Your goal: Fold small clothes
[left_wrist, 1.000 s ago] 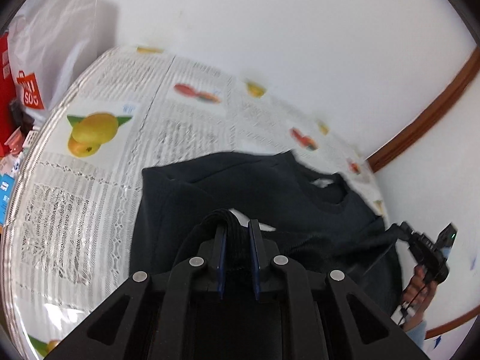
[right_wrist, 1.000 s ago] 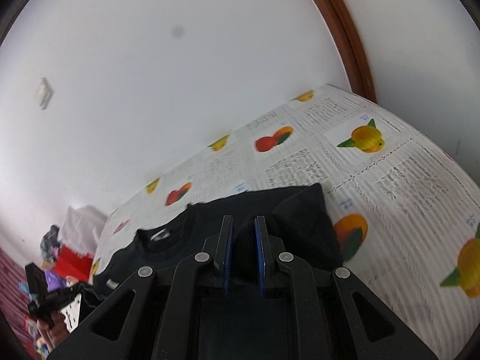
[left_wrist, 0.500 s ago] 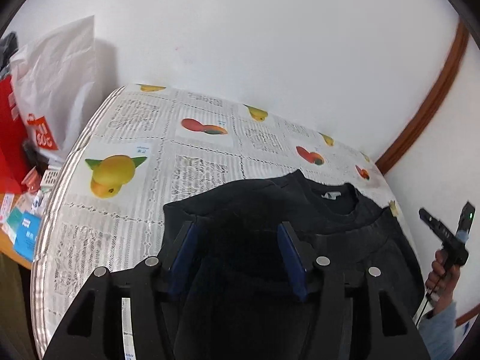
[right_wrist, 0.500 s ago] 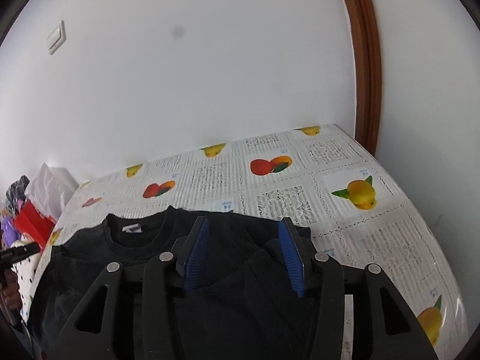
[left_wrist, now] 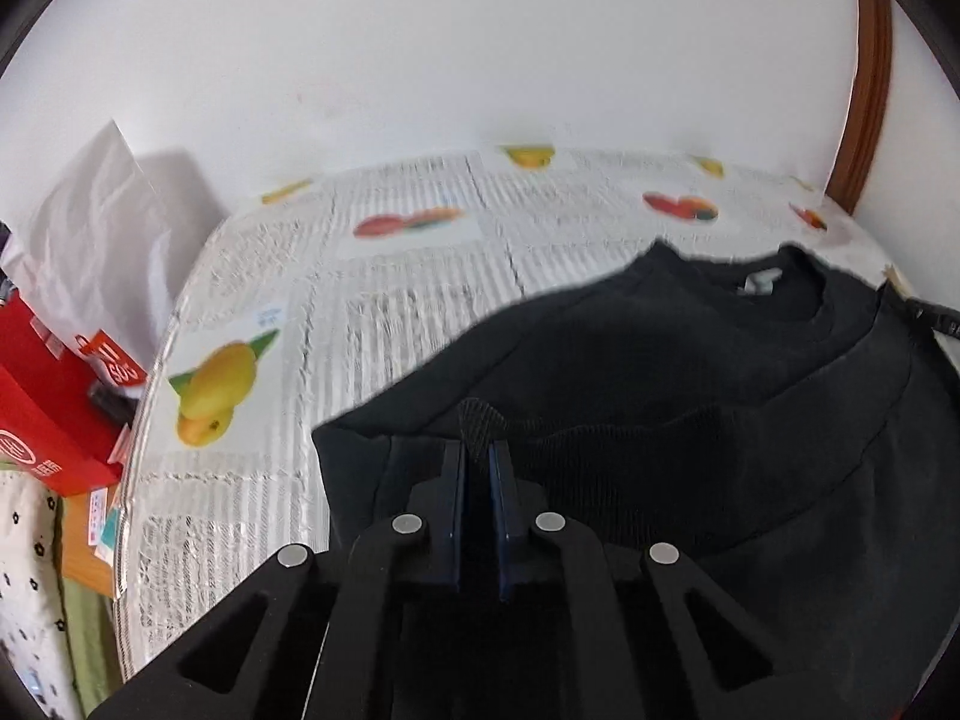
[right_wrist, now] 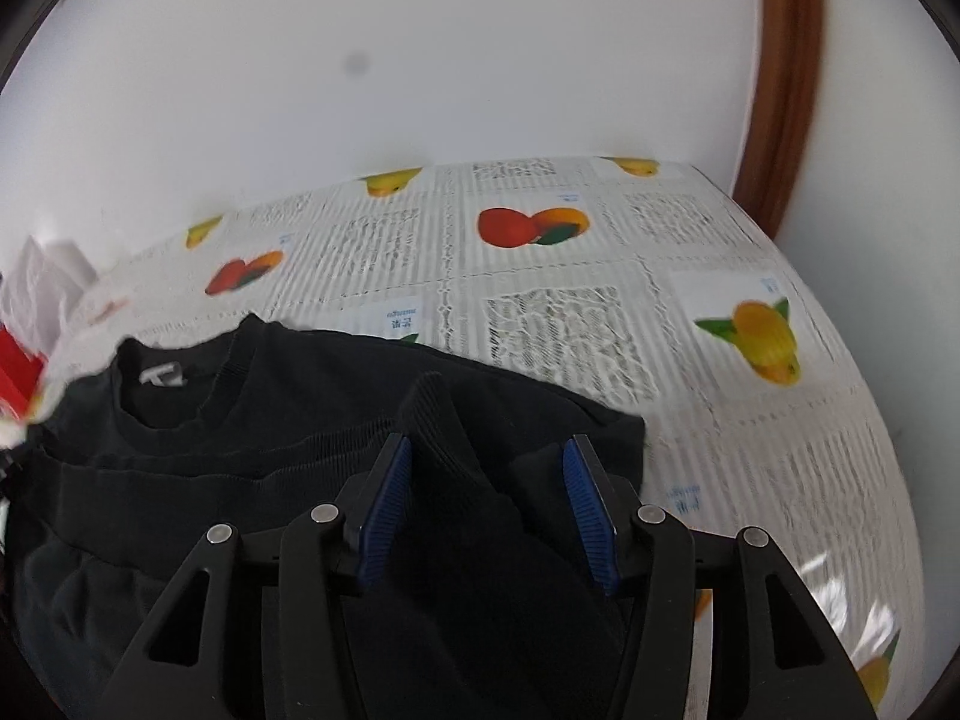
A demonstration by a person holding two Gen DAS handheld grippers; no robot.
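On a table dressed in a fruit-print cloth (left_wrist: 420,312), we worked a black sweatshirt (left_wrist: 690,372) that lay flat with its collar toward the white wall (left_wrist: 420,60). Our left gripper (left_wrist: 478,462) had its jaws drawn narrow on a ribbed tab of the sweatshirt's fabric, which stood up pinched between the blue pads at the garment's left edge. Our right gripper (right_wrist: 486,498) had its jaws spread wide, empty, over the garment's right side; a ribbed cuff (right_wrist: 432,414) of the folded-in sleeve lay just ahead of the left finger, and black fabric filled the space between the pads. We saw the white neck label (right_wrist: 162,377) inside the collar in the right wrist view. Bare cloth ran from the collar to the wall, and a broad strip of it stayed open to the right of the sweatshirt, out to the rounded table edge. To the left, the cloth ended near a white bag (left_wrist: 102,228) and a red box (left_wrist: 42,408) beside the table. A brown door frame (right_wrist: 786,72) rose at the far right corner.
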